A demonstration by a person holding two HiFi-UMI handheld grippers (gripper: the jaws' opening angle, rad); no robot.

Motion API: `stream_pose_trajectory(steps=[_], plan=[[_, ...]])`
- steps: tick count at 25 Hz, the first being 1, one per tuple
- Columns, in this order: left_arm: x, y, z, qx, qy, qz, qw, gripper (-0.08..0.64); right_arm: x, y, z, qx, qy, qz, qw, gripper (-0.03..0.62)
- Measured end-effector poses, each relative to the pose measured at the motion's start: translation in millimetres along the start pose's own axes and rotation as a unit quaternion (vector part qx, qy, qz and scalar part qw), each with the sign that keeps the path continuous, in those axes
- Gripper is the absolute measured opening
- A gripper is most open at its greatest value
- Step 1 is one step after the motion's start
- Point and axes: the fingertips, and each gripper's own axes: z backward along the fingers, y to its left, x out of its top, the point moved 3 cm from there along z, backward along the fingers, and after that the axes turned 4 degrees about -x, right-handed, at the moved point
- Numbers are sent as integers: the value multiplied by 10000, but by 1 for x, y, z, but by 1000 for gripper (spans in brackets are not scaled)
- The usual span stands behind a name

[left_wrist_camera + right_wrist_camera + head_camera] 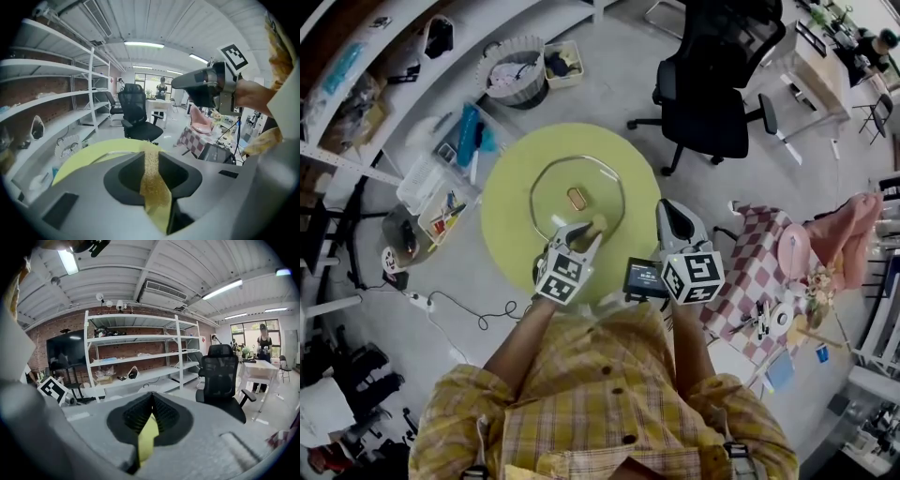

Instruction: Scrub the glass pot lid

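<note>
The glass pot lid (pixel 553 192), with a metal rim and a tan knob in its middle, lies flat on the round yellow-green table (pixel 511 225). My left gripper (pixel 587 234) hovers over the lid's near edge, shut on a golden scouring sponge (pixel 598 225). In the left gripper view the sponge (pixel 153 187) fills the gap between the jaws, with the lid's rim (pixel 112 153) below. My right gripper (pixel 672 214) hangs at the table's right edge, shut with nothing in it; in its own view the jaws (pixel 151 401) meet.
A black office chair (pixel 712 84) stands beyond the table. A basket (pixel 514 70) and plastic bins (pixel 441 192) sit on the floor to the left. A small checked-cloth table (pixel 759 272) stands at the right, a black device (pixel 642 277) near the person's body.
</note>
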Motion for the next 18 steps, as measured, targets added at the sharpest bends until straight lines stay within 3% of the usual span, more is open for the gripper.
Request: stream_pose_trajectory(steps=[4,18], plan=[[13,5,13,114,-96,23,9999,95,6,-4,1,-100,-27,8,9999,-2],[78,17,73,627,-1083,70,9921,95,37,35,9,-67,-532,-232,9983,-2]])
